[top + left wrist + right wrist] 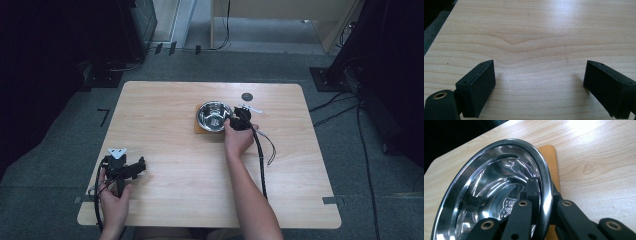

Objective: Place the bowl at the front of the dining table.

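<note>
Steel bowl (499, 182) bears an unreadable stamp, its rim pinched by the right gripper (544, 207).

A light wooden table (175, 150) with rounded corners fills the centre of the high view, and right of its centre lies a thin square brown mat (198, 129) bearing a steel bowl (212, 116), with a small dark disc (246, 96) just beyond toward the top.

Stamped mark inside bowl (509, 207), illegible.
</note>
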